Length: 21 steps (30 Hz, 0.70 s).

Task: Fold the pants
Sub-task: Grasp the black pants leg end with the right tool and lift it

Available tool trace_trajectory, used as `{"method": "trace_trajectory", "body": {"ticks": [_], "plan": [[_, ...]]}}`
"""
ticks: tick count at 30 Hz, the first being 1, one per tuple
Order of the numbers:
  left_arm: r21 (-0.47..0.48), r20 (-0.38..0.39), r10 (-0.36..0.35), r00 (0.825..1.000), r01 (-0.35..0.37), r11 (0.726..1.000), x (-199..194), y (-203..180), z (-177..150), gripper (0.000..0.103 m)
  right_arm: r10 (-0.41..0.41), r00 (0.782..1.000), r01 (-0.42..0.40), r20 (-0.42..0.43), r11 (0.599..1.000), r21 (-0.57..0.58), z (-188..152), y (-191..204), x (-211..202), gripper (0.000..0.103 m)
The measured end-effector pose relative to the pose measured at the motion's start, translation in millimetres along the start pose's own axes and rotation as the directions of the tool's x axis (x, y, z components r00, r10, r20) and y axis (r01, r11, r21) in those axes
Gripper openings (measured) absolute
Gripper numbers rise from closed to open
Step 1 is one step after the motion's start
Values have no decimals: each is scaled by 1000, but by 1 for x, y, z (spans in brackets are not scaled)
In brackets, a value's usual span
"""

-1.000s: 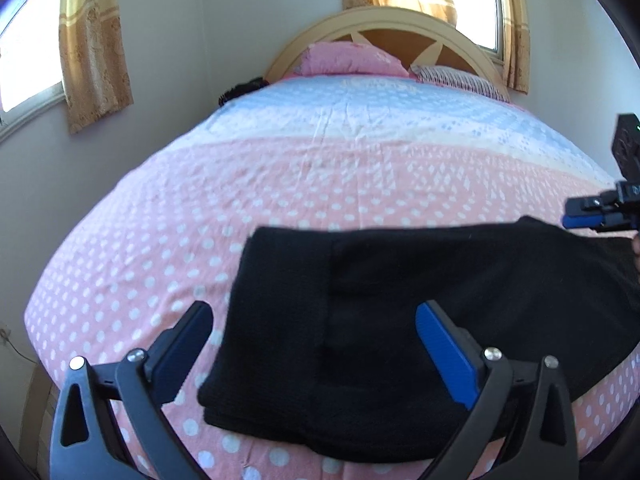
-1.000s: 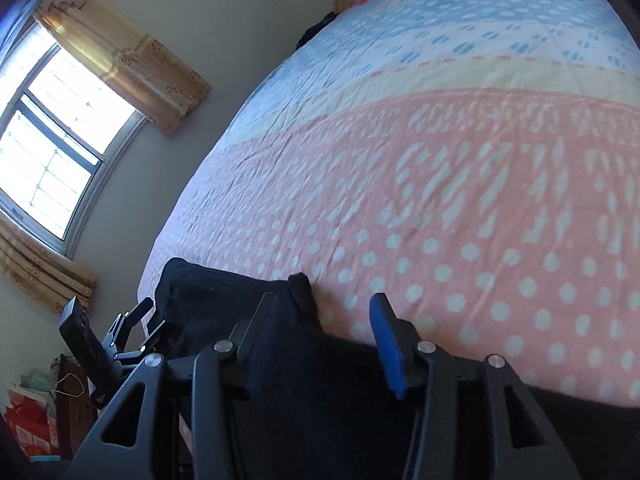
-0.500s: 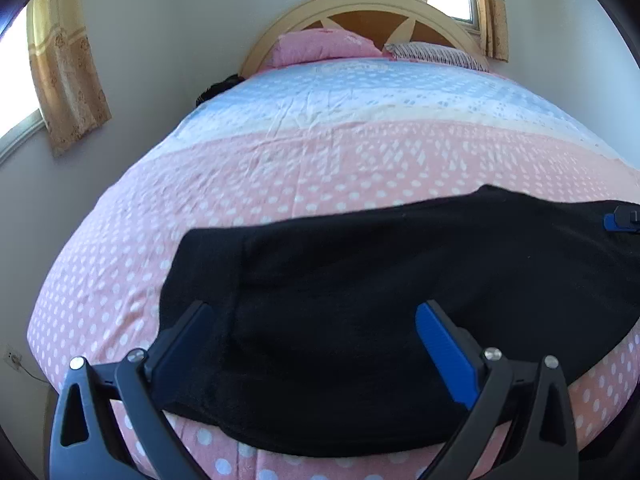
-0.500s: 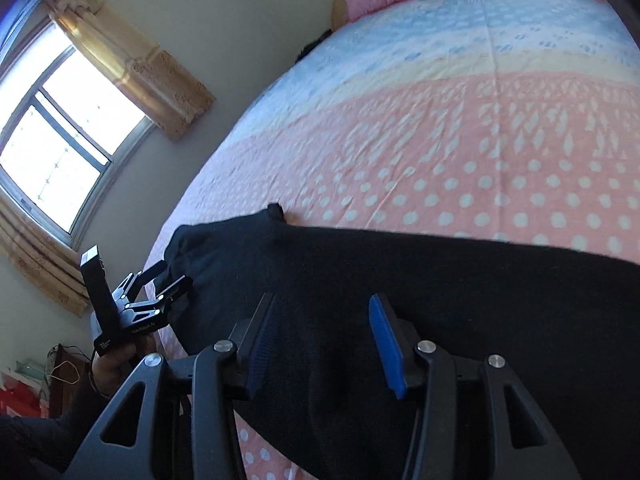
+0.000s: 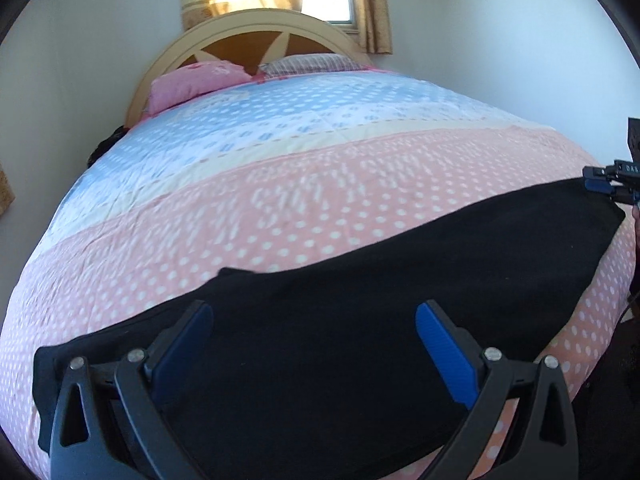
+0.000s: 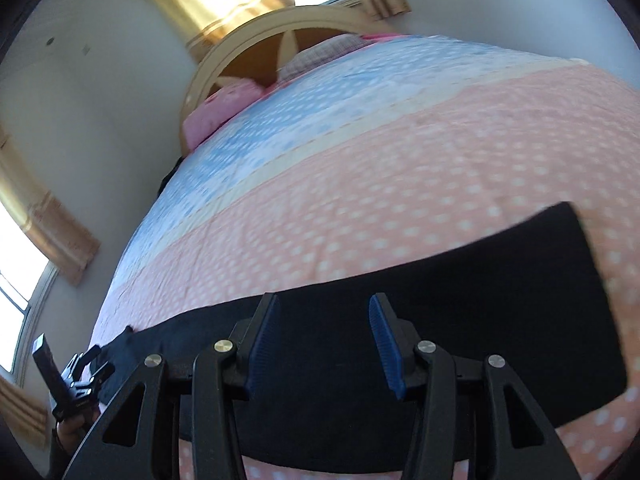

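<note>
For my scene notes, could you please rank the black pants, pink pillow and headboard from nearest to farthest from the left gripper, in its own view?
From the left gripper:
1. Black pants, right under its fingers.
2. Pink pillow, far end, left.
3. Headboard, behind the pillow, against the wall.

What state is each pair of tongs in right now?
Left tongs: open, holding nothing, above the black pants.
Right tongs: open, holding nothing, above the same pants.

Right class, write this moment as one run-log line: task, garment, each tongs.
task: fold pants | black pants: spread along near bed edge | left tongs: open, empty | right tongs: open, empty
</note>
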<state>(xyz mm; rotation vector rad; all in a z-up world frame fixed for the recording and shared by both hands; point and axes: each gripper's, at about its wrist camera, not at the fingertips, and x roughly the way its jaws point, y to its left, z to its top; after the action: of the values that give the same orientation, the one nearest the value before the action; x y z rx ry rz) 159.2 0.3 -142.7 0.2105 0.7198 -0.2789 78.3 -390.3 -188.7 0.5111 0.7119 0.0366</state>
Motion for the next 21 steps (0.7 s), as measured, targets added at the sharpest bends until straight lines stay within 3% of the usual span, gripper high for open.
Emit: {"method": "trace_trajectory", "body": {"ticks": [2,4,9,16,19,21], "plan": [[28,-17,-17,1000,18,999,9,-17,3,103,-35,999,33,36,998,53,10,-28,-4,49],[27,-52,-41,998,42,999,19,-27,3,103,-65,998,63,13,993,96,17,-50,2,49],[32,-92,-16,996,19,999,30,-40,-4,103,3,1000,-4,7,993,118,27,-66,5,49],[-22,-86,-50,995,48,999,23,-40,-3,103,-14,992,-6,124,988,154,31,-89,-59,49],[-50,-110,-55,992,50,998,32,-37,-6,103,-80,992,63,93,983,171,23,-109,-64,49],[-60,-106,-59,993,53,997,31,-35,-6,103,-76,995,64,58,980,191,17,-121,-60,49]]}}
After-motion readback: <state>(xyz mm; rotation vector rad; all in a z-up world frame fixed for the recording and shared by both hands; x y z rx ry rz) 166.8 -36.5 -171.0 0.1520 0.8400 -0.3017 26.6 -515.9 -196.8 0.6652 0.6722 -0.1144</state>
